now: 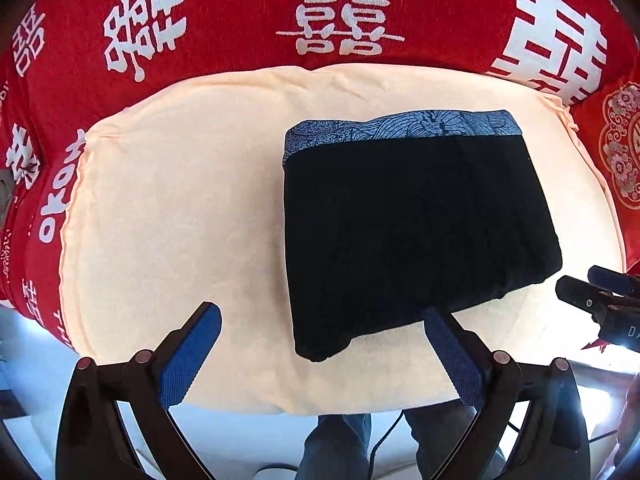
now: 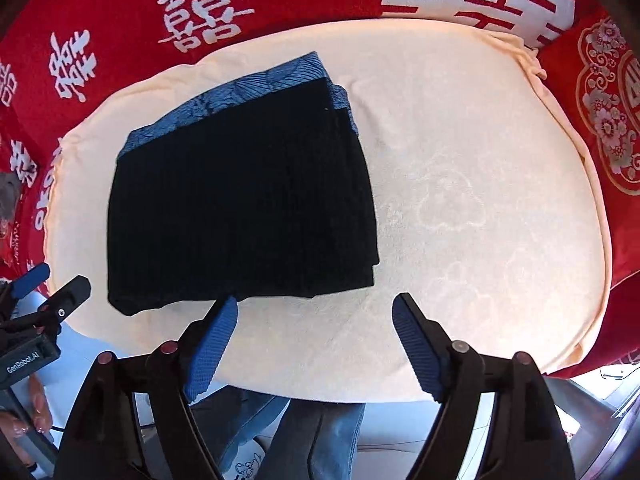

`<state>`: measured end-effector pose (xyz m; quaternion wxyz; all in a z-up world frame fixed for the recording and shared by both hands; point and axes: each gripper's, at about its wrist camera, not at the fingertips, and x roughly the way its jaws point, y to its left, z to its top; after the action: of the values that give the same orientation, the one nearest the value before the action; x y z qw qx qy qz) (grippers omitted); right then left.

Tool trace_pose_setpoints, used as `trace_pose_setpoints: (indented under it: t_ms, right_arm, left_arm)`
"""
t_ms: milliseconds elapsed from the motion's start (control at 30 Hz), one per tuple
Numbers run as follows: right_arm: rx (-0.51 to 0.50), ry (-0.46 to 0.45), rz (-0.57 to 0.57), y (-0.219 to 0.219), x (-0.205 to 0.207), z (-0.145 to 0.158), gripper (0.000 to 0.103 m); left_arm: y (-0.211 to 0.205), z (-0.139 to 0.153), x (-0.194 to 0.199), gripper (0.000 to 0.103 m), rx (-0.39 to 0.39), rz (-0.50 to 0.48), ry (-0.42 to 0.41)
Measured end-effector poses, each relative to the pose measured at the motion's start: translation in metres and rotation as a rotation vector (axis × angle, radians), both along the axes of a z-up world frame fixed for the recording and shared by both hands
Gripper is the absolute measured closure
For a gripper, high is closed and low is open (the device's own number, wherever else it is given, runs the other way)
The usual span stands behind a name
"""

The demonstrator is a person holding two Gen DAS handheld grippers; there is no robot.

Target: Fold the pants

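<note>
Now: pants [image 1: 416, 232] lie folded on cream towel [image 1: 172, 208], waistband at far edge. Left tool [image 1: 320, 320] and right tool [image 2: 314, 306] both spread, empty, above near edge; neither clearly nearer.

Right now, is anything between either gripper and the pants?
Nothing visible. The folded pants lie alone on the cream towel. The left gripper and right gripper are both open above the towel's near edge, with only bare towel between them and the pants.
</note>
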<state>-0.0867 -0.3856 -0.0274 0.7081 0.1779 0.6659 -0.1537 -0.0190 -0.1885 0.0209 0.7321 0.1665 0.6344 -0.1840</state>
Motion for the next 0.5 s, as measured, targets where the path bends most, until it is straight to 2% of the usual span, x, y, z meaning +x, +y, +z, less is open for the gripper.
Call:
trace_pose_setpoints:
  t_ms: [100, 233, 500]
  right_arm:
    - [-0.007, -0.031, -0.016, 0.013, -0.011, 0.027, 0.011]
    - [-0.013, -0.048, -0.051, 0.029, -0.019, 0.053, 0.008]
    - [-0.089, 0.008, -0.031, 0.057, -0.020, 0.070, 0.008]
  left_arm:
    - [0.003, 0.019, -0.006, 0.001, -0.006, -0.001, -0.012]
    - [0.009, 0.034, -0.012, 0.001, -0.003, 0.013, -0.009]
    - [0.026, 0.051, -0.021, 0.001, -0.013, 0.027, 0.022]
